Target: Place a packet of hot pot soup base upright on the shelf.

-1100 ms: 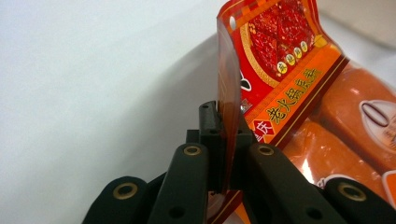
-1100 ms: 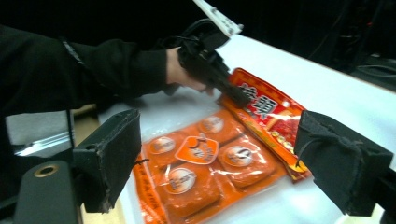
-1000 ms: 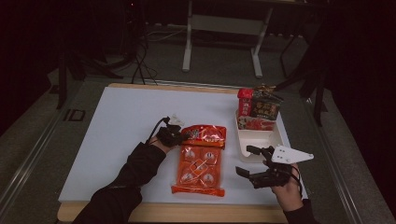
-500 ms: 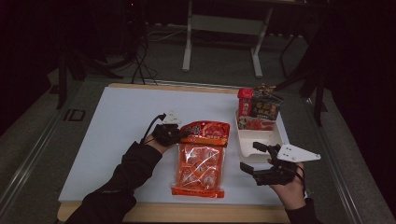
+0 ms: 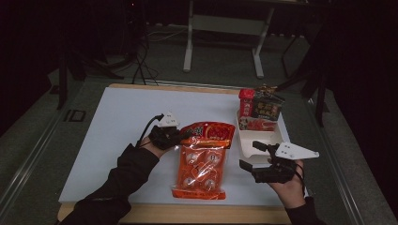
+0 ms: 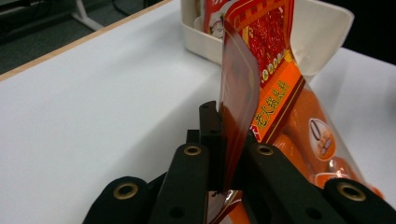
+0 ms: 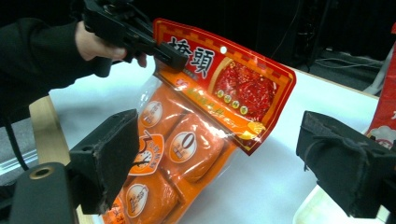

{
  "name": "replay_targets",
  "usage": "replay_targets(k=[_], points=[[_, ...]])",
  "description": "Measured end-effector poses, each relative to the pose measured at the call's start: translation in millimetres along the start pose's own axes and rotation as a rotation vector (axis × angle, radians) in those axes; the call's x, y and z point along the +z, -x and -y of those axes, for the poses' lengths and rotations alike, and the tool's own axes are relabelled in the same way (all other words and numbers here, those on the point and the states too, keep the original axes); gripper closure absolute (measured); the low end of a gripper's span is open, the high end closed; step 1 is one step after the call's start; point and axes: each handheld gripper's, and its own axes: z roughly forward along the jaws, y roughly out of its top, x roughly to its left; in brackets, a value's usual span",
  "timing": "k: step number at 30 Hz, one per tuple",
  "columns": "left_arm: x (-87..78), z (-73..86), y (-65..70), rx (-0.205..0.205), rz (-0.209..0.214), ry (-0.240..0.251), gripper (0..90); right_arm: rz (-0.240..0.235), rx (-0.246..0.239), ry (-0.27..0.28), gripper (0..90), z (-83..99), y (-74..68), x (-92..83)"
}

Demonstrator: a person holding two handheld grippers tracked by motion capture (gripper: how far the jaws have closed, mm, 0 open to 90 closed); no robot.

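Pinched between the two black jaws of the left gripper [image 5: 184,136] is the red top edge of an orange snack bag [image 5: 202,159]; in the left gripper view the jaws press on that stiff red flap from both sides, and the flap stands up on edge between them [image 6: 224,154]. From above, this gripper sits left of the middle of the white table [image 5: 117,122], with a dark sleeve [image 5: 117,178] running back to the near edge. The bag's top end is raised off the table in that grip, while its lower end, showing round orange packets through clear film, rests near the table's front edge. In the right gripper view the bag [image 7: 196,121] hangs tilted from the left gripper [image 7: 163,53], red header uppermost. Right of the bag, the right gripper [image 5: 256,157] hangs above the table with its jaws spread wide and nothing between them; its own view shows the two black pads well apart, one [image 7: 109,158] at either side of the bag. Just beyond it a white tray [image 5: 263,138] sits near the table's right edge, with several red and dark food packets [image 5: 260,110] standing in its far end.
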Motion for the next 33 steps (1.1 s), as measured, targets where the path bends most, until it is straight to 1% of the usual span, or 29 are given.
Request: replay_targets(k=[3, 5, 6, 10, 13, 15, 17, 19, 21, 22, 23, 24, 25, 26, 27, 28, 30, 32, 33], points=[[-4.8, -1.9, 3.9, 0.010, 0.004, 0.006, 89.7, -0.001, 0.001, 0.005, 13.9, -2.1, 0.3, 0.9], [-4.8, -1.9, 3.9, 0.010, 0.004, 0.006, 89.7, -0.001, 0.001, 0.007, 13.9, -2.5, 0.3, 1.4], [-9.1, -4.0, 8.2, 0.020, 0.013, 0.019, 89.7, -0.002, -0.001, 0.006, 14.3, -3.2, 0.2, 2.3], [-19.0, -7.8, 18.4, 0.059, 0.032, 0.039, 89.7, -0.006, -0.003, 0.009, 14.7, -3.8, -0.4, 2.9], [-25.5, -9.2, 24.2, 0.083, 0.045, 0.044, 89.7, -0.016, -0.002, 0.008, 16.2, -3.5, -0.1, 2.5], [-29.4, -9.9, 26.9, 0.082, 0.056, 0.048, 89.7, -0.021, 0.005, 0.009, 16.1, -3.6, 0.5, 2.7], [-32.0, -9.9, 29.7, 0.090, 0.057, 0.055, 89.7, -0.029, 0.015, 0.015, 16.2, -4.3, 0.9, 2.9], [-34.6, -10.6, 33.3, 0.087, 0.071, 0.068, 89.7, -0.028, 0.011, 0.016, 16.2, -5.1, 0.9, 3.9], [-38.3, -11.9, 38.5, 0.103, 0.088, 0.080, 89.7, -0.034, 0.015, 0.013, 16.4, -5.9, 0.6, 4.9], [-38.3, -11.9, 38.5, 0.103, 0.088, 0.080, 89.8, -0.034, 0.015, 0.013, 16.4, -5.9, 0.6, 4.9], [-42.1, -13.5, 44.8, 0.123, 0.104, 0.098, 89.8, -0.036, 0.012, 0.013, 16.4, -6.2, 0.3, 5.6], [-43.4, -13.8, 48.2, 0.138, 0.108, 0.109, 89.7, -0.047, 0.009, 0.016, 16.3, -6.7, 0.6, 7.7], [-44.8, -14.6, 51.4, 0.141, 0.115, 0.114, 89.7, -0.049, 0.011, 0.014, 16.3, -6.9, 1.4, 8.8], [-46.3, -15.6, 54.1, 0.149, 0.124, 0.117, 89.7, -0.068, 0.021, 0.014, 15.9, -6.7, 2.3, 10.2], [-47.6, -16.1, 57.1, 0.161, 0.131, 0.129, 89.7, -0.074, 0.024, 0.018, 15.0, -6.3, 2.8, 11.3], [-49.0, -17.4, 59.6, 0.168, 0.139, 0.130, 89.8, -0.075, 0.028, 0.018, 15.0, -5.9, 3.2, 12.3], [-51.4, -19.4, 63.9, 0.182, 0.148, 0.148, 89.7, -0.103, 0.037, 0.016, 16.0, -5.1, 4.4, 14.7], [-53.7, -21.7, 67.5, 0.184, 0.158, 0.163, 89.8, -0.131, 0.044, 0.006, 21.5, -4.1, 3.9, 16.9], [-54.7, -23.0, 69.0, 0.179, 0.171, 0.171, 89.8, -0.158, 0.044, 0.003, 26.9, -3.5, 3.5, 17.5]])
